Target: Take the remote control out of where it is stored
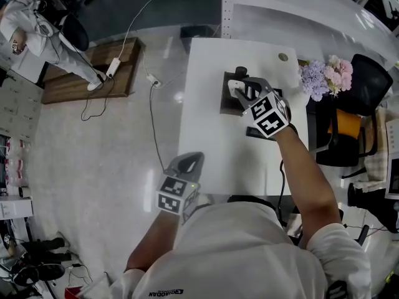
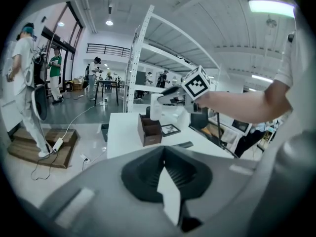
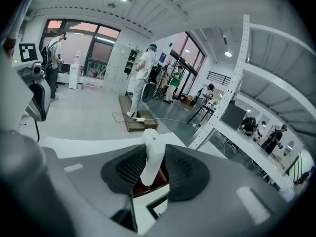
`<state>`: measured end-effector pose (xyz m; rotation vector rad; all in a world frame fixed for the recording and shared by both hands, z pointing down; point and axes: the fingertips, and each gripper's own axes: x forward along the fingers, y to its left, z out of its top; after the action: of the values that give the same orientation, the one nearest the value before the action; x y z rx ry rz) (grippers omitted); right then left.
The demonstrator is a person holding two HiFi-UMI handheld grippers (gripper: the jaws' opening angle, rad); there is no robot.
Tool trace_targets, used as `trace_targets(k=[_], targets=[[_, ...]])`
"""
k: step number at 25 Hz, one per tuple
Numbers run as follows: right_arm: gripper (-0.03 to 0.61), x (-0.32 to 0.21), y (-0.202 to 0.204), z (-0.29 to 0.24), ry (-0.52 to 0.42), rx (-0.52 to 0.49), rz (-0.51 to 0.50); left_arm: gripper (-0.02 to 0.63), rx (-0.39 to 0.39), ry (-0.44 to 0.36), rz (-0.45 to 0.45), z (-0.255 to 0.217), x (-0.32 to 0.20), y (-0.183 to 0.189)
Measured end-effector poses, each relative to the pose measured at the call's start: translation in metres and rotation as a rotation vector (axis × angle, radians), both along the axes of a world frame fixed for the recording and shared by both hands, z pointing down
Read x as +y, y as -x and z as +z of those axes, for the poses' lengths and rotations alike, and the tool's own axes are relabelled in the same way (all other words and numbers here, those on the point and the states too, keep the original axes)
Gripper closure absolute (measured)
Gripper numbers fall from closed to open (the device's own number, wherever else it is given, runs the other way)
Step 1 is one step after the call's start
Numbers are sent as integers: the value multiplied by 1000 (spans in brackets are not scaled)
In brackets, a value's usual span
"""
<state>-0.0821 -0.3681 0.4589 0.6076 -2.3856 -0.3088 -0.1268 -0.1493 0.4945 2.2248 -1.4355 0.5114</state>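
Floor on the far left first: a person in white (image 1: 34,27) stands by a low wooden platform (image 1: 75,83) with a white power strip (image 1: 113,67) lying on it, cable trailing off. Moving in, the left gripper (image 1: 192,161) hangs at the near left edge of the white table (image 1: 209,129), its jaw tips pressed together with nothing pinched between them. Its cube shows black-and-white square markers, no letters. Centre now: a dark brown wooden box (image 1: 225,103) stands on the table, and right over it is the right gripper (image 1: 240,90), clamped on the white remote control (image 1: 235,86). The remote stands nearly upright between the pads, its lower end at the box's open mouth; whether it has cleared the rim I can't tell. Off to the right, lilac and pink flowers (image 1: 324,76) sit at the table's corner beside a black chair (image 1: 368,83). Print on the wearer's shirt hem is too small to read.
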Motion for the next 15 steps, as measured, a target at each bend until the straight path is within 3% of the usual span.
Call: trace_targets(k=[15], targets=[[454, 71, -91, 42, 162, -85, 251, 611, -7, -25, 152, -3, 19, -28]])
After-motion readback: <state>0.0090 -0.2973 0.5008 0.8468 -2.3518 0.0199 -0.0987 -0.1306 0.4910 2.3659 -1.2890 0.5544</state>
